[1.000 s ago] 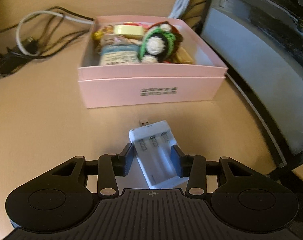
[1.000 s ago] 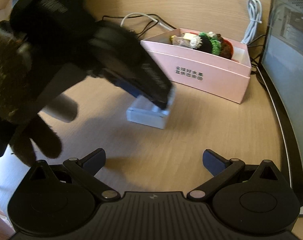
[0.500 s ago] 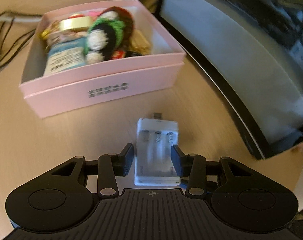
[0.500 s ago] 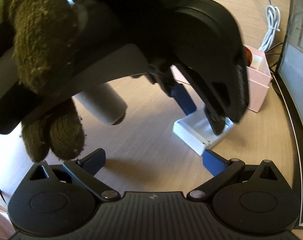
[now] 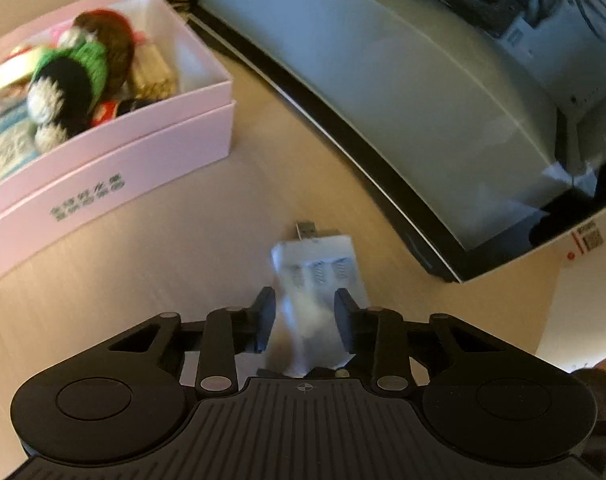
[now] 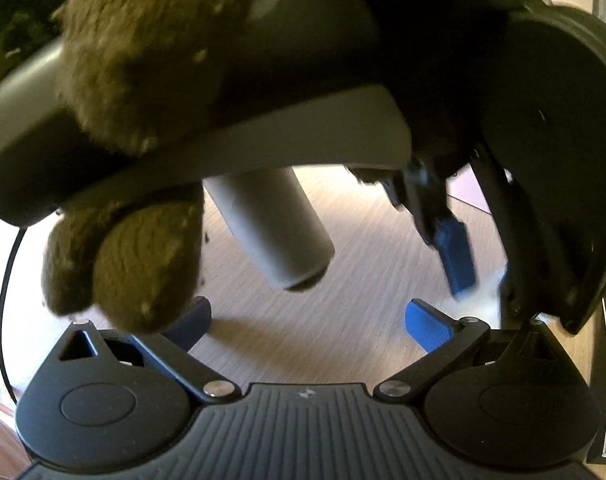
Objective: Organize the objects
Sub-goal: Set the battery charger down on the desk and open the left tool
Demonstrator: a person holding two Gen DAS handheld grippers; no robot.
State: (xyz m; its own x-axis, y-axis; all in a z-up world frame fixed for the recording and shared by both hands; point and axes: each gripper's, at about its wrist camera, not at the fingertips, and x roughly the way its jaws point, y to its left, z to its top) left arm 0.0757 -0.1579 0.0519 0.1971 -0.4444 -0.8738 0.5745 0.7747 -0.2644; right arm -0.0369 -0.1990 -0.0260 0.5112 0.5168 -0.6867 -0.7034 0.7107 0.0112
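My left gripper is shut on a white USB battery charger, its plug pointing away from me, held above the wooden desk. A pink box with a knitted toy and several small items stands to the far left. In the right wrist view my right gripper is open and empty above the desk. The left gripper body and a brown gloved hand fill most of that view; a white blur of the charger shows by one of its blue fingers.
A large monitor with a black lower edge runs along the right side of the desk. Cables lie behind the pink box. The desk's right edge is close by.
My left gripper has carried the charger to the right, away from the pink box and towards the monitor, passing close in front of my right gripper, which stayed open and still.
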